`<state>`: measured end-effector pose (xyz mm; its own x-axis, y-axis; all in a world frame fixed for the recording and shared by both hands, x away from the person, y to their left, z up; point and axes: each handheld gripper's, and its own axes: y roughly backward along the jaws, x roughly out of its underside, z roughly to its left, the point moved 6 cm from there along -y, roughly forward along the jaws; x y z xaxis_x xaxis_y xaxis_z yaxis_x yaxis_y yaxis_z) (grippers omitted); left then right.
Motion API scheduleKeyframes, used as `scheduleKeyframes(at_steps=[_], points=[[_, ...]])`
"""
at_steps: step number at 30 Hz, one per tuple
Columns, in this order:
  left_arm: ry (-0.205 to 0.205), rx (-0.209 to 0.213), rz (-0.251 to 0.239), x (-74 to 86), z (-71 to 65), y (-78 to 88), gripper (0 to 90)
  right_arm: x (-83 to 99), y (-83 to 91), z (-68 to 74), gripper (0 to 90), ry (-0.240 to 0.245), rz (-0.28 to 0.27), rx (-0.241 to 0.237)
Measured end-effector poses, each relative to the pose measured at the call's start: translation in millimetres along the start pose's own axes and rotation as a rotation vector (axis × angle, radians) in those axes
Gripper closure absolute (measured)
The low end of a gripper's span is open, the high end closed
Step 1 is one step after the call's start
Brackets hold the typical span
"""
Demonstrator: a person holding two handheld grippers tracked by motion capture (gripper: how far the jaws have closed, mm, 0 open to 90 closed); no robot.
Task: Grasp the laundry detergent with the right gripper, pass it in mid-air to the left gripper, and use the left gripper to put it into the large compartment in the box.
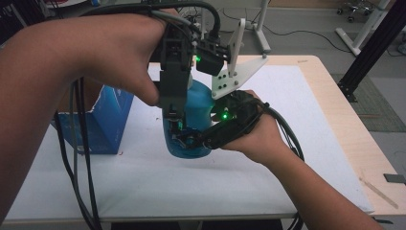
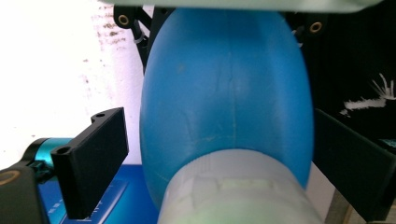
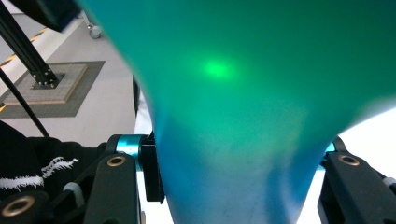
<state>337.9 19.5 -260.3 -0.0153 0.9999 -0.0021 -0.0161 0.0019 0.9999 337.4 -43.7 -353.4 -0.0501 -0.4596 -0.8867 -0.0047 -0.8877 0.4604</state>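
- Jaws of the left gripper (image 2: 215, 158) stand apart on either side of the blue bottle (image 2: 224, 93), its white cap nearest the camera; neither pad presses it.
- Blue box (image 1: 98, 124) sits at the table's (image 1: 316, 120) left, just beside the bottle.
- Bottle stands mid-table on white paper (image 1: 158, 182).
- Right gripper (image 3: 238, 186) clamps the bottle's narrow waist, jaws tight against both sides.
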Motion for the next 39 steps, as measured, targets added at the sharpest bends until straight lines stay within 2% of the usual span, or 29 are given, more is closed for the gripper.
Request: scheduleKeyframes(at_steps=[10, 19, 36, 38, 39], points=[[-0.01, -0.005, 0.002, -2.5, 0.2, 0.4, 12.3, -0.4, 1.3, -0.4, 45.2, 0.006, -0.006, 0.008], [-0.004, -0.014, 0.01, -3.8, 0.4, -1.4, 13.5, 0.5, 2.0, 0.5, 45.2, -0.009, 0.0, 0.004], [-0.005, -0.028, 0.007, -5.0, 0.0, 1.0, 13.6, -0.5, 2.6, 0.4, 45.6, 0.002, -0.011, 0.012], [-0.003, -0.027, 0.011, -4.8, -0.2, 1.2, 15.6, -0.7, 2.8, 1.1, 45.7, -0.003, -0.013, 0.008], [-0.007, -0.022, 0.017, -4.8, -0.3, 2.0, 20.0, -0.6, 2.4, 0.3, 45.6, 0.004, -0.014, 0.015]])
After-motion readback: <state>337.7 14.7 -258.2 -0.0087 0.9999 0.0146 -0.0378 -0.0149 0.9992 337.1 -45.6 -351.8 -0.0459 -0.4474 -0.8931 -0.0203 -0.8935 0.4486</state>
